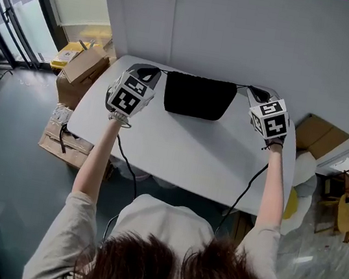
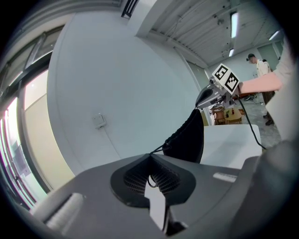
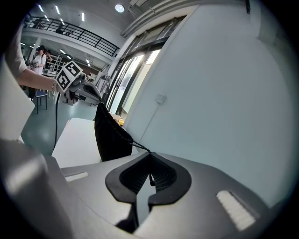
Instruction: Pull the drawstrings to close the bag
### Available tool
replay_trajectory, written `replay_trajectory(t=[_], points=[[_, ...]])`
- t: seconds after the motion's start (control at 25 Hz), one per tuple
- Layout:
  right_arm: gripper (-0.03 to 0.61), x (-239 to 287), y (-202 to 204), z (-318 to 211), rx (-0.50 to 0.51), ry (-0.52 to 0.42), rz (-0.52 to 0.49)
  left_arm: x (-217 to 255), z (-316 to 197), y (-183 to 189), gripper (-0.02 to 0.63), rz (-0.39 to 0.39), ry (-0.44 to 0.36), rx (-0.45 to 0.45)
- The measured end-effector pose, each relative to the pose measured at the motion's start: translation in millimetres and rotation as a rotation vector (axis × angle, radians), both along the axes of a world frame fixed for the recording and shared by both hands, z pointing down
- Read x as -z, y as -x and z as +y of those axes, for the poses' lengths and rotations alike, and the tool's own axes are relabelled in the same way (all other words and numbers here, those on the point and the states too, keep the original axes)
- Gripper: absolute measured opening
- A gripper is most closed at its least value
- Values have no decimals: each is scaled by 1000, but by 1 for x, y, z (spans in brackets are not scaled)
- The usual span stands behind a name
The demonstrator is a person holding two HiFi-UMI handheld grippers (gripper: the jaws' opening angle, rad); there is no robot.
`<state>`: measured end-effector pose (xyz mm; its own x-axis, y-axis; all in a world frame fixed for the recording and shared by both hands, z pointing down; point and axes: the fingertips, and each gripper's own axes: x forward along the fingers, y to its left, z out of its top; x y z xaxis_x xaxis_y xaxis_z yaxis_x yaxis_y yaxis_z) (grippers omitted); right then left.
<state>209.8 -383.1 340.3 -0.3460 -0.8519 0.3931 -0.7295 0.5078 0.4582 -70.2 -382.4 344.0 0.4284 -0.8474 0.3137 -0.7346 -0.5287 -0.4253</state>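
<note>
Hand-held grippers (image 1: pixel 147 72) (image 1: pixel 259 92) clamp bag (image 1: pixel 199 97) drawstrings (image 3: pixel 140 147), seemingly taut.

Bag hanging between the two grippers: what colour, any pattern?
The bag is plain black with no visible pattern. It shows best in the head view.

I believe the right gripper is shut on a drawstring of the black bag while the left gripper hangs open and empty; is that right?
Not quite: the left gripper is also shut on a drawstring, as the left gripper view shows.
</note>
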Motion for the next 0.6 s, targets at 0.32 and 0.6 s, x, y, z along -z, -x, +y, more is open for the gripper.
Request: replay_trajectory(t=[0.32, 0.6], points=[[17, 20, 1, 0, -12, -61, -44, 20, 4, 1, 2, 60, -33, -5], [17, 33, 3, 3, -11, -100, -98, 29, 9, 5, 2, 112, -53, -1]])
